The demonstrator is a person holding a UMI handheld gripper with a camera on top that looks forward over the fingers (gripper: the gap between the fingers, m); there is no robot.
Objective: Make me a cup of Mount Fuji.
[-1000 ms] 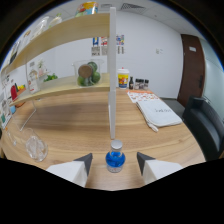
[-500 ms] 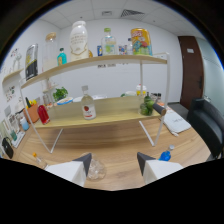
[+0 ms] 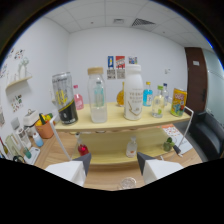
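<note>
I am in a room with white walls, some small posters (image 3: 120, 63) and a brown door (image 3: 194, 77) at 3 o'clock. In front of me is a wooden shelf (image 3: 112, 123) full of drinks. My claw (image 3: 114, 164) is open and holds nothing. Just below it, at 6 o'clock, I see the rim of a glass (image 3: 128, 183) on the counter (image 3: 55, 145). I think that is the cup for the drink, and it looks empty.

On the shelf stand a can (image 3: 64, 98) at 10 o'clock, a clear bottle (image 3: 96, 96) near 12, and a white bottle (image 3: 133, 92) at 1 o'clock. Smaller bottles sit toward 2 o'clock.

I think the job has barely started. I must pick a bottle, pour, and mix. I cannot tell which bottle comes first.
</note>
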